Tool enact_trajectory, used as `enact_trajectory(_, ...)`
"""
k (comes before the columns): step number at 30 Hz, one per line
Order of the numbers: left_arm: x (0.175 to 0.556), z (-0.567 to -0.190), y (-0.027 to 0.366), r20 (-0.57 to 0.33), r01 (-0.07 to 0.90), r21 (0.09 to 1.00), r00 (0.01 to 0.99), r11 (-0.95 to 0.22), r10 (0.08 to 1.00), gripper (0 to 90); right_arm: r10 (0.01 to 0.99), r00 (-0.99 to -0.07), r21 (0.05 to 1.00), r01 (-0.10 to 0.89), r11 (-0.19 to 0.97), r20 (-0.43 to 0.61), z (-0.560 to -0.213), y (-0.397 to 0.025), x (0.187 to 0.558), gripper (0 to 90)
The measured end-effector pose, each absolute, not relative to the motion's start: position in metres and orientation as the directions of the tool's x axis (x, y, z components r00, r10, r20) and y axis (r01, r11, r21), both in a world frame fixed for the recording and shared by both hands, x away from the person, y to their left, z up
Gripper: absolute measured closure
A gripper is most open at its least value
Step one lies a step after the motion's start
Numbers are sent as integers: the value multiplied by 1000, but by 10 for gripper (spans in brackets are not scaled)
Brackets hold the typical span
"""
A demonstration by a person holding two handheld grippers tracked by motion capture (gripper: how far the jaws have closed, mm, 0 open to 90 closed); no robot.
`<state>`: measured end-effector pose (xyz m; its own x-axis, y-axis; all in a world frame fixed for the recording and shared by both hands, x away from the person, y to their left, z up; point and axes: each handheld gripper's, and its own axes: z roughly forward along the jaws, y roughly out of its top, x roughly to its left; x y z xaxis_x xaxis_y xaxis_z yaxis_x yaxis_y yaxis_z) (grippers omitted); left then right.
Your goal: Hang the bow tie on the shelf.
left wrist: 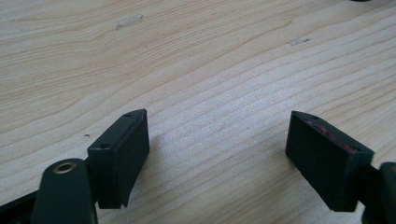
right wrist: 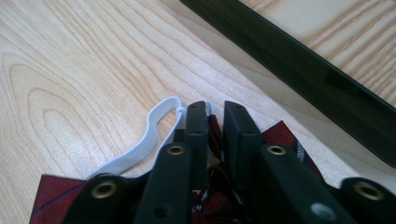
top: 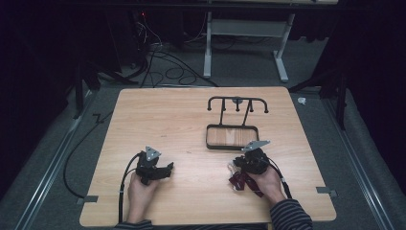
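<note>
The right gripper (right wrist: 215, 112) had its fingers clenched on a dark red cloth with a white elastic loop (right wrist: 156, 135), low over the wooden surface (top: 191, 120) near the black rack (top: 232, 136), while the left gripper (left wrist: 217, 140) lay released.

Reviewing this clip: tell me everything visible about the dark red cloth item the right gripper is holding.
The dark red cloth item looks like woven fabric with thin pale and dark stripes, bunched up rather than spread flat. A white ribbed elastic loop comes off it and lies on the wooden table. The right gripper has its jaws nearly closed on the fabric near the loop. In the high view it sits at the table's near right, short of the black metal rack.
</note>
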<state>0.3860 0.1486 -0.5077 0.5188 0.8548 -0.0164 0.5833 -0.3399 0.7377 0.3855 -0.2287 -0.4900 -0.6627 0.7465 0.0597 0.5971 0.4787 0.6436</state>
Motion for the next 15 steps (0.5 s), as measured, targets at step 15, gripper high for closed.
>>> enact_trajectory(15,386,-508,149,-16,583,738,519,-340,855,220,747,-664,692,557,459,40,-478,-235,377,872)
